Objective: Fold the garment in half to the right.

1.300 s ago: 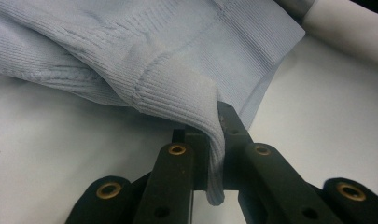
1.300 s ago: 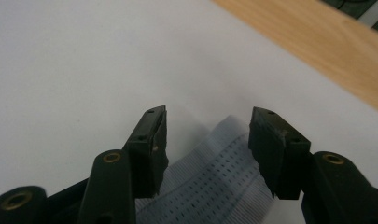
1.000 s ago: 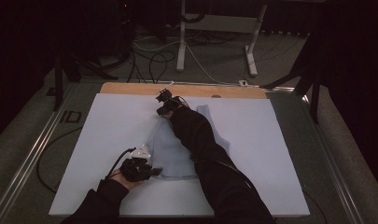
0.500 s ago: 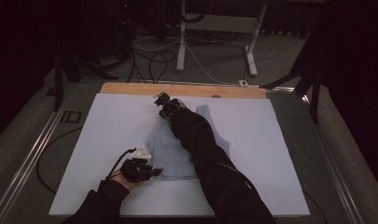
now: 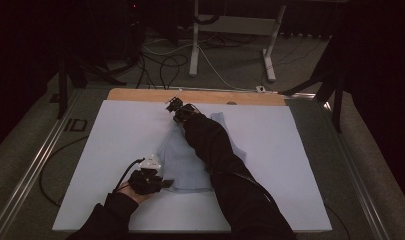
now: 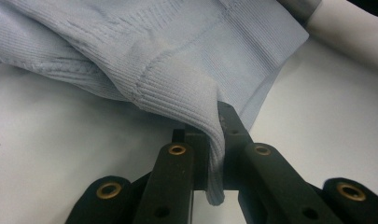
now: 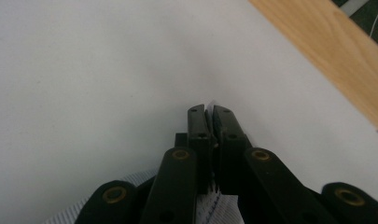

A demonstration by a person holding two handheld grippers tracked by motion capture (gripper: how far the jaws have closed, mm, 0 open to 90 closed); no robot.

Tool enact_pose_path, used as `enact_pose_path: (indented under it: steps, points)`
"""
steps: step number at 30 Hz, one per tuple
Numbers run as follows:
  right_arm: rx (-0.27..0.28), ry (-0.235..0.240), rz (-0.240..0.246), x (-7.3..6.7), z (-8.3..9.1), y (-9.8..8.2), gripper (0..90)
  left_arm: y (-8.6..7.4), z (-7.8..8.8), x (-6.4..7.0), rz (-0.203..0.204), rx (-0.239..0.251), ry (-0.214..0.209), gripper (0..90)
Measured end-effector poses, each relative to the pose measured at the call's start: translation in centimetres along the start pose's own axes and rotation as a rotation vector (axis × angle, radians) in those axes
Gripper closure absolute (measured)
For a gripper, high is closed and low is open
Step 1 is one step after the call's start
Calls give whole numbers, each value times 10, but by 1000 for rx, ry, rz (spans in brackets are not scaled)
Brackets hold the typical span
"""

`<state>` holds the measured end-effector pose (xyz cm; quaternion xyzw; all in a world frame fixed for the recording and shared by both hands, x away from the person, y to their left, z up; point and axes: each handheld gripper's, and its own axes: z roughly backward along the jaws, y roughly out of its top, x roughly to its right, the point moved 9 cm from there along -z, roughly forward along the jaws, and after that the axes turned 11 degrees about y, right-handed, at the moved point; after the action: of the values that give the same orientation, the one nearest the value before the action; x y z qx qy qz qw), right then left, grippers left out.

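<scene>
Closing since before, right tool [image 5: 172, 103] now clamps sweater [image 5: 182, 162]; left tool [image 5: 166, 183] clamps its hem.

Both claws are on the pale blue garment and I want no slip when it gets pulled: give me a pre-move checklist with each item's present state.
1. Left claw clamped on the garment: ok, ribbed edge pinched between the jaws.
2. Right claw clamped on fabric: ok, its jaws have just been closing and a thin sliver of cloth shows between them.
3. How deep the right claw's bite is: cannot tell, little cloth shows past the tips.
4. Garment flat on the white board: not ok, it is bunched and folded near the left claw.
5. Right sleeve off the garment: not ok, the forearm lies across it.
</scene>
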<state>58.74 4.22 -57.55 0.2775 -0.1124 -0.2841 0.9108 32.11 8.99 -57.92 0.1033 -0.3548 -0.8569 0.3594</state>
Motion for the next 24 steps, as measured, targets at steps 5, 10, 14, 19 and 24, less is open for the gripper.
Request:
enact_pose_path:
  steps: [5,10,14,19,24]
  points:
    - [30,2,-7,2,10,6,877,1,2,1,1,6,3,869]
    - [49,-1,-4,4,19,9,878,4,4,1,8,14,7,869]
    - [69,1,-7,7,29,13,878,8,6,2,7,23,5,868]
    - [91,-3,-4,10,43,18,878,14,11,4,-2,34,9,869]
    - [111,-5,-5,14,55,20,878,23,14,7,-12,42,13,869]
